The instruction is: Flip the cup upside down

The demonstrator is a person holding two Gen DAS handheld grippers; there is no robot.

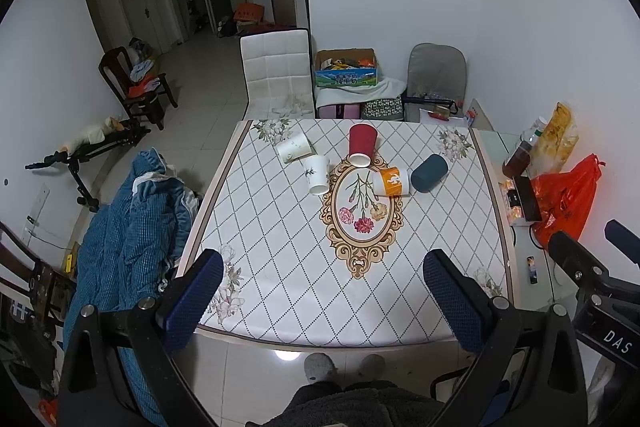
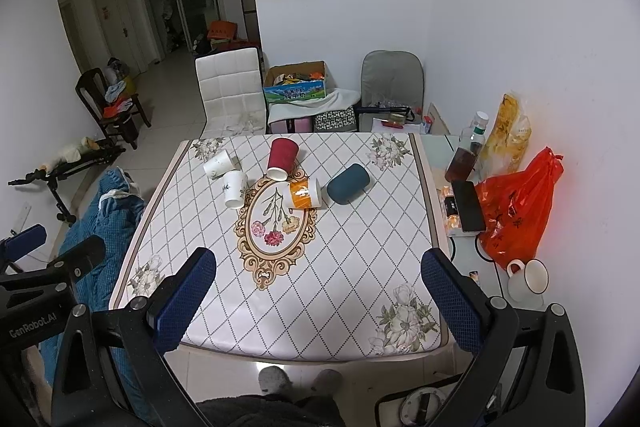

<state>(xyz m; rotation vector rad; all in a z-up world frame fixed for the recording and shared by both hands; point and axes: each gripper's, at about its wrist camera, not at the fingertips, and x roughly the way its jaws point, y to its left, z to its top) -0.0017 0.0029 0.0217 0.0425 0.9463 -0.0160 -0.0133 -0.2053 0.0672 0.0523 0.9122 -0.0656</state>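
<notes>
Five cups lie tipped mid-table: red cup, orange cup, teal cup, two white cups. Left gripper and right gripper both spread wide, empty, over near edge. Only right view catches white mug beside red bag.

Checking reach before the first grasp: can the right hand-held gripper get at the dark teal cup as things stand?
Probably yes: the right hand-held gripper is open, bare tablecloth lies before it, and the dark teal cup lies apart from the orange cup.
</notes>
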